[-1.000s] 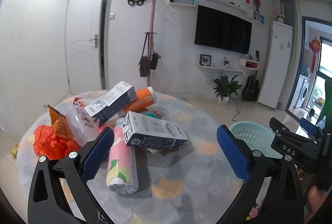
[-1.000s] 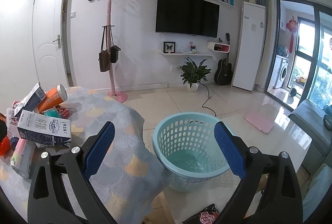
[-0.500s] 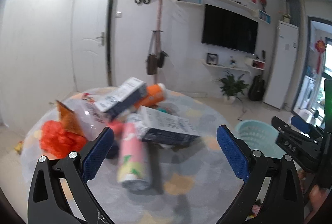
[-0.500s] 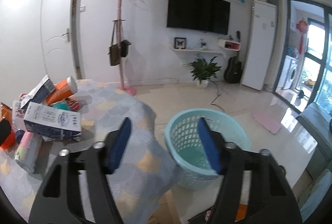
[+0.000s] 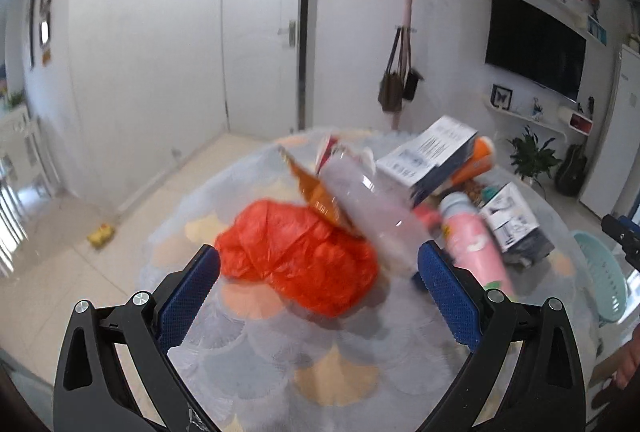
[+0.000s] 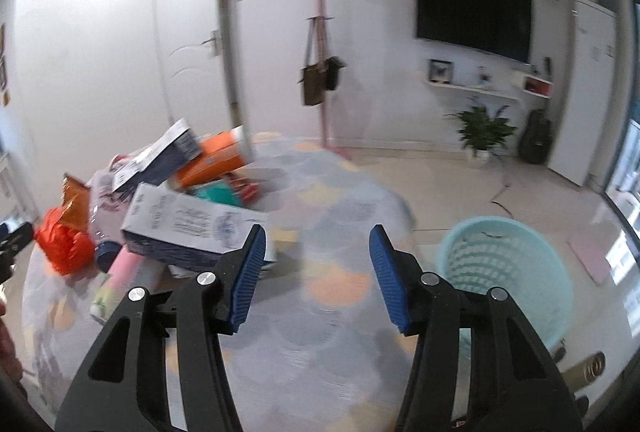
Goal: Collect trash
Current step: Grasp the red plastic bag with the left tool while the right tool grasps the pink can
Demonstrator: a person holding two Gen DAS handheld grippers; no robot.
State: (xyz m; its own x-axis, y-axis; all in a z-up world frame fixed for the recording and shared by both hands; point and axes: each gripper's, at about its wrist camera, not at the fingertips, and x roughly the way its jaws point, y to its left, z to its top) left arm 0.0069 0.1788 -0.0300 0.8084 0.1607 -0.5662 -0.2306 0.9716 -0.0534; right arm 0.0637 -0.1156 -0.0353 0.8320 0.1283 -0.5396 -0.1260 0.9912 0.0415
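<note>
We see our left gripper [image 5: 318,272] with its fingers spread wide and holding nothing; the crumpled red bag [image 5: 298,256] lies on the worktop [image 5: 320,372] just ahead of them, in the gap as the camera sees it but not touched by either pad. Behind the bag lie an orange snack packet [image 5: 316,188], a clear bottle [image 5: 372,208], a pink can [image 5: 476,248] and two white cartons [image 5: 432,156], heaped together.

Our right gripper [image 6: 316,272] has its fingers about half open and empty, over bare patterned cloth near the worktop's edge. The nearer carton [image 6: 188,224] lies just to the left of its left finger; we cannot tell whether they touch. The teal basket [image 6: 508,272] stands on the floor to the right, beside the worktop.
</note>
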